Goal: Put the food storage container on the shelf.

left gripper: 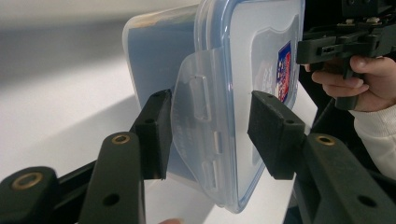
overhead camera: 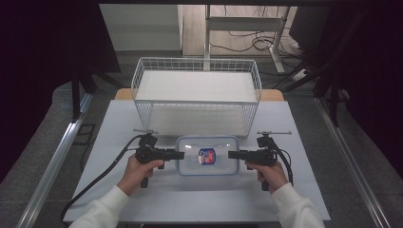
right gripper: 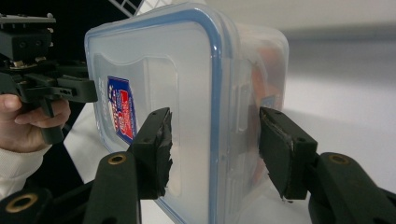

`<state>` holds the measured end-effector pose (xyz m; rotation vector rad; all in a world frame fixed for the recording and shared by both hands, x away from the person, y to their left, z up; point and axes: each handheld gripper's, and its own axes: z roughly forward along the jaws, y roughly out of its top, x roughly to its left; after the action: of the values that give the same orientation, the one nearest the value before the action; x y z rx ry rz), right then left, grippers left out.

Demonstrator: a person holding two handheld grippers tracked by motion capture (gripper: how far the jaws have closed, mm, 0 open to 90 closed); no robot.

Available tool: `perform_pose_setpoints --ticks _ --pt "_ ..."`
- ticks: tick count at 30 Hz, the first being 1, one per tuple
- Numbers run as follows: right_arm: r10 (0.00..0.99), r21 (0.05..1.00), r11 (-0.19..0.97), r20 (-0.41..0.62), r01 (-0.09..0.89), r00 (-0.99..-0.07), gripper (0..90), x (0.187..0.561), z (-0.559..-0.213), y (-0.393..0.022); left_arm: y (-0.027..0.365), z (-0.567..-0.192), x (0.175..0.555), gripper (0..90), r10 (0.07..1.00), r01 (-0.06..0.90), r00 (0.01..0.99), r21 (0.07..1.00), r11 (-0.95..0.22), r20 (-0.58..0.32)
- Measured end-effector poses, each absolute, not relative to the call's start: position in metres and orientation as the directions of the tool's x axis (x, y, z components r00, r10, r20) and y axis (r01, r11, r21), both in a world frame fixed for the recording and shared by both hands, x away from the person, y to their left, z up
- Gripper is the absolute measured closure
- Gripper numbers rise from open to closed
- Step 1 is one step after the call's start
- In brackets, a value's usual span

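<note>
1. White table point(overhead camera: 142, 199), wire basket point(overhead camera: 197, 95) at back; box point(overhead camera: 207, 155) lies between left gripper point(overhead camera: 179, 155) and right gripper point(overhead camera: 232, 154).
2. Left gripper view: jaws clamp box point(left gripper: 219, 93) end.
3. Right gripper view: jaws clamp other end point(right gripper: 187, 93). Lift under way, I judge; next, carry level into basket.

Box point(overhead camera: 207, 156): clear glossy plastic, blue-rimmed lid. Basket point(overhead camera: 196, 95): white wire. Table point(overhead camera: 142, 199): matt white. Gripper pads point(right gripper: 280, 149): rough black foam.

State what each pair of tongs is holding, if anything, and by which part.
Both grip the clear lidded food container: the left tongs clamp its left end over the lid's latch flap, the right tongs clamp its right end.
</note>
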<state>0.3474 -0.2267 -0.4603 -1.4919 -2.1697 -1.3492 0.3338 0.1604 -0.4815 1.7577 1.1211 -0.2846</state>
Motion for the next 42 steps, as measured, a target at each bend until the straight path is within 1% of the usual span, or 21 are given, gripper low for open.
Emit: perform_pose_setpoints --ticks 2,4,6,7,10,18,25,29,30,35,37,42 --pt "0.647 0.579 0.083 0.588 0.811 -0.486 46.2 0.362 -0.459 -0.219 0.166 -0.48 0.345 50.7 0.563 0.782 0.545 0.619 -0.075 -0.621" --pt "0.645 0.583 0.083 0.587 0.808 -0.49 46.2 0.366 -0.459 -0.218 0.17 -0.479 0.352 50.7 0.565 0.778 0.548 0.624 -0.074 -0.617" --pt "0.641 0.597 0.086 0.58 0.798 -0.503 46.2 0.384 -0.46 -0.21 0.175 -0.48 0.365 50.7 0.573 0.775 0.546 0.629 -0.066 -0.612" --pt "0.641 0.602 0.087 0.576 0.794 -0.507 46.2 0.389 -0.46 -0.208 0.175 -0.48 0.365 50.7 0.573 0.775 0.546 0.629 -0.066 -0.612" --pt "0.637 0.608 0.084 0.577 0.79 -0.511 46.2 0.404 -0.464 -0.202 0.182 -0.483 0.382 50.5 0.583 0.769 0.546 0.635 -0.065 -0.601" --pt "0.637 0.606 0.08 0.579 0.791 -0.509 45.9 0.428 -0.474 -0.194 0.187 -0.493 0.401 50.4 0.584 0.771 0.539 0.635 -0.051 -0.607" --pt "0.648 0.593 0.076 0.582 0.802 -0.492 45.7 0.432 -0.482 -0.191 0.188 -0.5 0.405 48.8 0.6 0.778 0.53 0.625 -0.063 -0.6" --pt "0.646 0.586 0.063 0.593 0.808 -0.481 45.7 0.433 -0.483 -0.192 0.187 -0.501 0.406 48.5 0.599 0.78 0.521 0.624 -0.045 -0.607" --pt "0.647 0.586 0.05 0.598 0.809 -0.473 45.5 0.435 -0.485 -0.192 0.187 -0.502 0.408 48.3 0.605 0.79 0.499 0.613 -0.024 -0.62" --pt "0.647 0.586 0.019 0.611 0.81 -0.457 44.5 0.436 -0.488 -0.191 0.187 -0.505 0.411 47.7 0.601 0.801 0.473 0.598 0.011 -0.644" --pt "0.658 0.582 -0.007 0.615 0.813 -0.435 43.1 0.437 -0.49 -0.189 0.188 -0.507 0.413 47.5 0.593 0.81 0.452 0.585 0.04 -0.667" --pt "0.672 0.59 -0.029 0.609 0.807 -0.421 41.3 0.437 -0.492 -0.186 0.188 -0.51 0.416 46.9 0.593 0.811 0.438 0.582 0.063 -0.675"
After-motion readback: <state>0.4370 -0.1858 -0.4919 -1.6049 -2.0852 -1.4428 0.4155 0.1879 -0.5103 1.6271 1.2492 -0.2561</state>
